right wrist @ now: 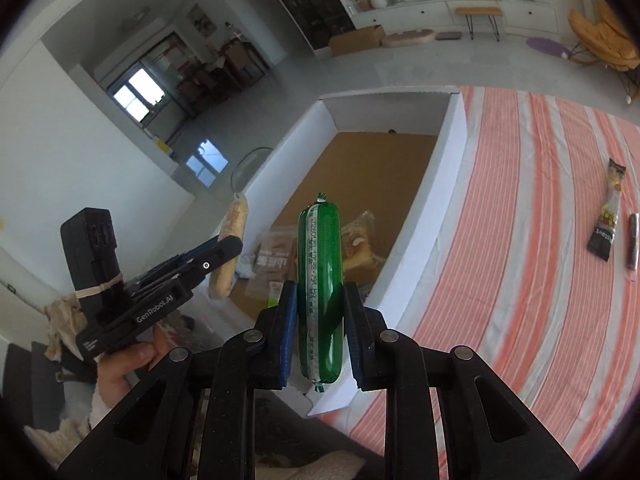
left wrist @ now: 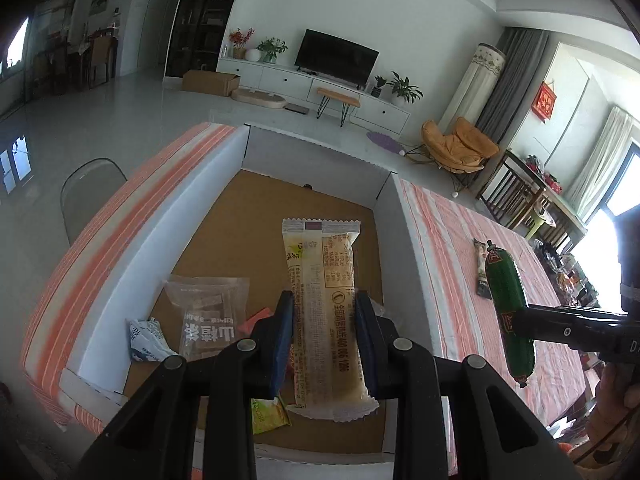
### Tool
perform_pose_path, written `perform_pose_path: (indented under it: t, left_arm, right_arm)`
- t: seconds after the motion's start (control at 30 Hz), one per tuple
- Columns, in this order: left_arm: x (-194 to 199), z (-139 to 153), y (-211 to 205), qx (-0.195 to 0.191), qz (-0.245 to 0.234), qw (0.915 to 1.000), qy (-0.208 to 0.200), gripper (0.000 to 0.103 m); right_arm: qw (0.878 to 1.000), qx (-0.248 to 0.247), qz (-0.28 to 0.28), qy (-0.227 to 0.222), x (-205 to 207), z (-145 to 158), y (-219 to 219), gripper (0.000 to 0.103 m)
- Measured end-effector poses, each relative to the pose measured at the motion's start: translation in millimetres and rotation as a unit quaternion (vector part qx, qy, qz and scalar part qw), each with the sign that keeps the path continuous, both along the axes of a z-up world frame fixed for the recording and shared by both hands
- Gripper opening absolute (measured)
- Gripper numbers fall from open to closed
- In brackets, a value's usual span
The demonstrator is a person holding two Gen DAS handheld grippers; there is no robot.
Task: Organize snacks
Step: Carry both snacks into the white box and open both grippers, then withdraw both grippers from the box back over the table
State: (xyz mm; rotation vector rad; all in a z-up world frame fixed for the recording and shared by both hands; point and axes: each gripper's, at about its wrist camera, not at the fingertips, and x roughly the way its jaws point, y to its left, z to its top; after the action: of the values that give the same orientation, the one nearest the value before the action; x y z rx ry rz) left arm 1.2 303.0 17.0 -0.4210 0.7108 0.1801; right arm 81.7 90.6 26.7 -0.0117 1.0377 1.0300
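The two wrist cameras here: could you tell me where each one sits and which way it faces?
Left wrist: sits on the left gripper, facing down into the white box; its fingers clamp a yellow snack packet.
Right wrist: sits on the right gripper, facing the box's corner and striped tablecloth; it clamps a green sausage, with the person's left hand visible.
Shared: the box, both snacks, each other's gripper.

Left wrist view: mounted behind its tongs, looks steeply down into the white box (left wrist: 404, 240), close, television wall beyond. Right wrist view: looks forward and down across the striped worktop (right wrist: 520, 220) toward the same box, from beside it. Shared: box, worktop, television wall.
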Motion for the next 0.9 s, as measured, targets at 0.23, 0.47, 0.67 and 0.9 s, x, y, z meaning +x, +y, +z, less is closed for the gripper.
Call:
perform_pose_path:
  t: [0.23, 0.47, 0.67, 0.9]
  left_arm:
    - [-6.4, -32.1, 19.1, -0.003, 0.048, 0.9984, 0.031, 0.075]
    - [-1.8, -34.6, -28.4, -0.012, -0.009, 0.9997, 0.018, 0.078]
    - [10.7, -16.5, -135.5, 0.006, -0.149, 0.9887, -0.017, 0.082]
    - [48.4, -48.2, -260.9, 0.008, -0.281, 0.9591, 0.031, 0.09]
  right_arm:
    - [1.0, 0.014, 0.02, 0.002, -2.5, -26.5, 35.6, 0.045]
    - [0.992, -0.028, -0.082, -0.092, 12.2, -42.3, -36.9, 0.065]
    - [0.95, -0.132, -0.247, -0.137, 25.4, -119.5, -147.8, 0.065]
    - [0.905, -0.177, -0.362, -0.141, 24.5, -147.9, -239.2, 0.065]
